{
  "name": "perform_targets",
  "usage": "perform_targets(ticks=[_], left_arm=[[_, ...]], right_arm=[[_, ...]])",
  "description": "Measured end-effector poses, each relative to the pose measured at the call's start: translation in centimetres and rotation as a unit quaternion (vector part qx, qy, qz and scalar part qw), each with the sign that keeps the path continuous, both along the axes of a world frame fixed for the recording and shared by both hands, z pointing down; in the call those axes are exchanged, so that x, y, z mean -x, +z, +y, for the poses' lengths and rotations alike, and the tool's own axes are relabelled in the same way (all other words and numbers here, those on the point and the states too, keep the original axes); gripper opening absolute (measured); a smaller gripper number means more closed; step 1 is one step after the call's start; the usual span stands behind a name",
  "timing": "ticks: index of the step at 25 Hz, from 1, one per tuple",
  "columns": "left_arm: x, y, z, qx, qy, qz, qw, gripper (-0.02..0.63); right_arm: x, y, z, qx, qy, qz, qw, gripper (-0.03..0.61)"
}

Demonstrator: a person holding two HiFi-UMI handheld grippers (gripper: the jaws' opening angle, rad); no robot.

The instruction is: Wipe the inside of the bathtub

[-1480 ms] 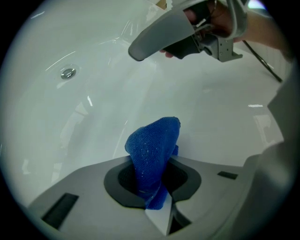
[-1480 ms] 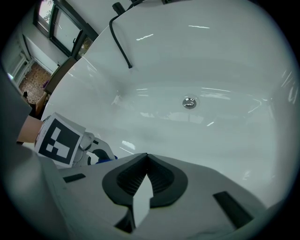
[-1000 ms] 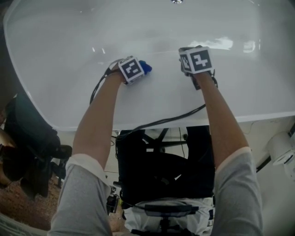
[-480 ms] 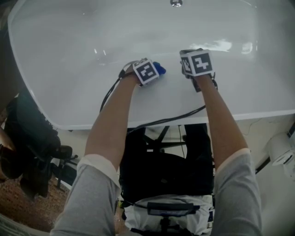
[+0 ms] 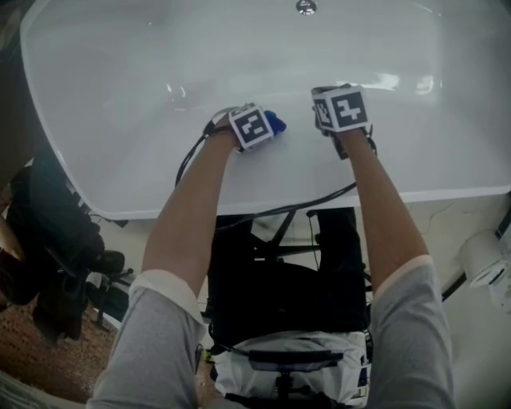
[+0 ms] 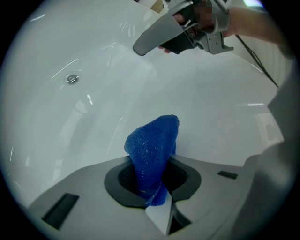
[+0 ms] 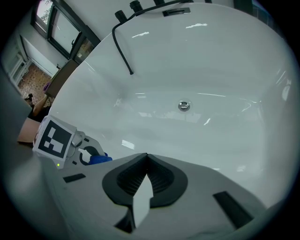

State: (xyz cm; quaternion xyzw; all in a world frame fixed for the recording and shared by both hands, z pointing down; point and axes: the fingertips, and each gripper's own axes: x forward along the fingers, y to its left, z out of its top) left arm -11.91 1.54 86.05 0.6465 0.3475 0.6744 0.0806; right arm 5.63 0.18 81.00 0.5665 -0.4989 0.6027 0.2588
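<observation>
A white bathtub (image 5: 112, 96) fills the top of the head view, its drain (image 5: 306, 6) at the far edge. My left gripper (image 5: 267, 124) is shut on a blue cloth (image 6: 152, 147), which sticks out past the jaws toward the tub's inner wall near the front rim. The cloth's tip shows beside the marker cube (image 5: 274, 121). My right gripper (image 5: 323, 100) hovers over the inner slope to the right, jaws closed with nothing between them (image 7: 145, 164). The drain (image 7: 183, 106) lies ahead of it.
A black faucet pipe and knobs (image 7: 123, 47) stand on the tub's far rim. Black cables (image 5: 287, 209) trail over the front rim (image 5: 335, 172). A black chair (image 5: 56, 240) sits on the floor at left, a white object (image 5: 487, 256) at right.
My left gripper with the blue cloth has slid to the right along the tub's inner wall, toward the right gripper. The right gripper has stayed about where it was.
</observation>
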Motion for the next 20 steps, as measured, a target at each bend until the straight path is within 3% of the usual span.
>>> perform_targets(ticks=[2, 7, 13, 20], left_arm=[[2.4, 0.2, -2.7, -0.043, 0.02, -0.027, 0.9985, 0.077], [2.9, -0.3, -1.7, 0.013, -0.03, 0.001, 0.9995, 0.077], [0.3, -2.8, 1.3, 0.043, -0.014, 0.043, 0.998, 0.077], [-1.7, -6.4, 4.6, 0.065, -0.017, 0.065, 0.9956, 0.077]], right_arm=[[0.2, -0.3, 0.2, 0.001, 0.002, -0.002, 1.0, 0.009], [0.8, -0.7, 0.3, -0.006, 0.006, -0.005, 1.0, 0.009], [0.9, -1.7, 1.9, 0.0, 0.01, -0.003, 1.0, 0.009], [1.5, -4.3, 1.3, -0.012, 0.006, 0.005, 1.0, 0.009]])
